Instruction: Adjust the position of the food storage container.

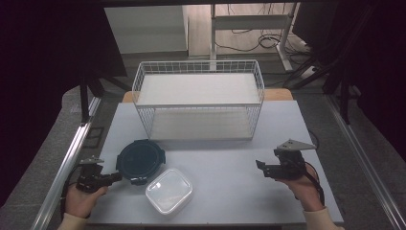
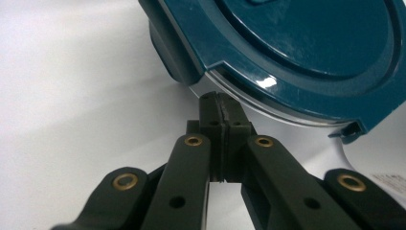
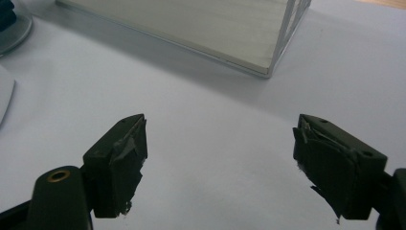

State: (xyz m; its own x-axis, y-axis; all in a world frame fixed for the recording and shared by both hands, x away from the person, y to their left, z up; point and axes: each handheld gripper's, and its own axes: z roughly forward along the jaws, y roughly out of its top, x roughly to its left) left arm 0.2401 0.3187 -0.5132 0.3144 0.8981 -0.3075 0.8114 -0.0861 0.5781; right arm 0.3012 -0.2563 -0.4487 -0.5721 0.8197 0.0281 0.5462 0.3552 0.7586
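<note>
A round container with a dark teal lid (image 1: 140, 160) sits on the white table at the front left. Beside it to the right lies a clear square container with a translucent lid (image 1: 168, 190). My left gripper (image 1: 115, 177) is shut with nothing in it, its tips just short of the teal lid's rim (image 2: 225, 67); in the left gripper view the two pads (image 2: 221, 103) press together below that rim. My right gripper (image 1: 261, 167) hovers at the front right, open, with bare table between its fingers (image 3: 119, 158).
A white wire basket shelf (image 1: 198, 98) with two tiers stands at the middle back of the table (image 1: 225, 163); its corner (image 3: 273, 67) lies ahead of the right gripper. Metal rails run along both table sides.
</note>
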